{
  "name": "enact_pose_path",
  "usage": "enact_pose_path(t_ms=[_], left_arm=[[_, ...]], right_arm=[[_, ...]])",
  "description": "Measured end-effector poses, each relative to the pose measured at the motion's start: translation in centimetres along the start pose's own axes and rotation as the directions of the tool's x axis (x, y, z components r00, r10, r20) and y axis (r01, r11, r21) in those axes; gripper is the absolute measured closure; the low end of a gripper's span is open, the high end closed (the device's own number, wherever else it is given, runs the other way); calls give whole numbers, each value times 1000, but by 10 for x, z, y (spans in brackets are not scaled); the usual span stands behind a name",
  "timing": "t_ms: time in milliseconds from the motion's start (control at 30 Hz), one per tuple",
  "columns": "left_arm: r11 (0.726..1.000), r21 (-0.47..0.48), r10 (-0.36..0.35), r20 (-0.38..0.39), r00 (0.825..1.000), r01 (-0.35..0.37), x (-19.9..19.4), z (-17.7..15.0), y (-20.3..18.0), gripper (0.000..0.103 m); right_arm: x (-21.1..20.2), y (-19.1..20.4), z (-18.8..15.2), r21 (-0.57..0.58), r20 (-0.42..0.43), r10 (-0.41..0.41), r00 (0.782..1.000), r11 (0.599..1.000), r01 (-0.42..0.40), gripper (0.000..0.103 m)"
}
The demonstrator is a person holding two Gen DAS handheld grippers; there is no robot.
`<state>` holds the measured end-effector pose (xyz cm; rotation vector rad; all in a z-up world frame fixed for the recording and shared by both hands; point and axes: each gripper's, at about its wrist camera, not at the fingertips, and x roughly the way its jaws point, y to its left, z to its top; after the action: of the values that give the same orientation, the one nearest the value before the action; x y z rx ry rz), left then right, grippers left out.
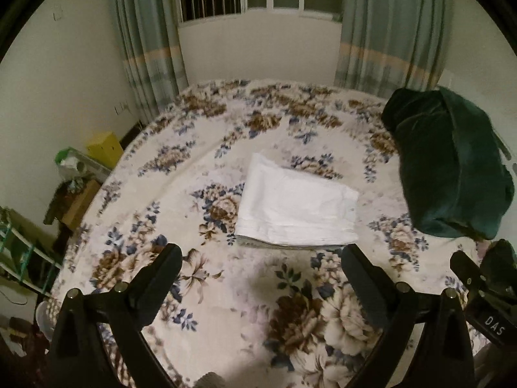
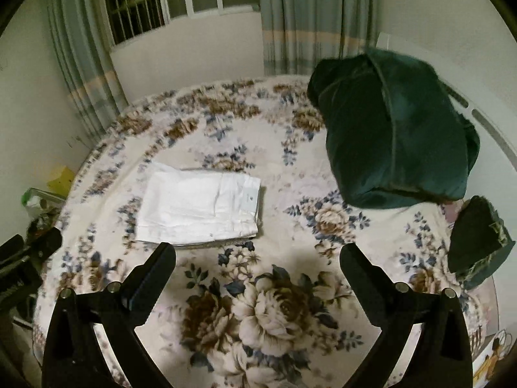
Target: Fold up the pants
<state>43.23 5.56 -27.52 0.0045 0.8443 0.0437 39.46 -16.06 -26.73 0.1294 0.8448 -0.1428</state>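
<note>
White pants (image 1: pixel 297 208) (image 2: pixel 198 208) lie folded into a neat rectangle in the middle of the floral bed cover (image 1: pixel 226 291) (image 2: pixel 274 174). My left gripper (image 1: pixel 261 258) hangs above the bed, nearer than the pants, open wide with nothing between its fingers. My right gripper (image 2: pixel 258 258) is also high over the bed and open, empty, with the pants ahead and to its left. Part of the right gripper (image 1: pixel 484 291) shows at the right edge of the left wrist view, and part of the left gripper (image 2: pixel 26 258) at the left edge of the right wrist view.
A big dark green pillow (image 1: pixel 452 168) (image 2: pixel 397 135) lies at the right side of the bed. A smaller dark green item (image 2: pixel 481 242) sits near the right edge. A yellow box (image 1: pixel 103 147) and shelves stand left of the bed. Curtains (image 1: pixel 148 42) and a window lie beyond.
</note>
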Motion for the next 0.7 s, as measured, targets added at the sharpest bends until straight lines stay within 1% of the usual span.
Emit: enact_pose_path(t_ms=[200, 367, 500, 600, 700], left_arm=[[1000, 5, -2, 72, 997, 1, -93, -14, -10, 2], [1000, -11, -5, 106, 994, 6, -154, -28, -11, 2], [1000, -17, 6, 135, 991, -4, -201, -37, -10, 2], [1000, -14, 28, 162, 986, -26, -226, -42, -6, 2], [1000, -21, 20, 165, 986, -16, -241, -45, -2, 2]], right_arm=[[-115, -17, -6, -19, 89, 34, 996, 999, -32, 0], [-205, -28, -19, -52, 148, 65, 987, 997, -58, 0], [-258, -33, -30, -68, 169, 90, 982, 995, -79, 0], [-294, -34, -37, -82, 189, 95, 977, 993, -80, 0], [-325, -29, -44, -99, 210, 84, 974, 993, -64, 0]])
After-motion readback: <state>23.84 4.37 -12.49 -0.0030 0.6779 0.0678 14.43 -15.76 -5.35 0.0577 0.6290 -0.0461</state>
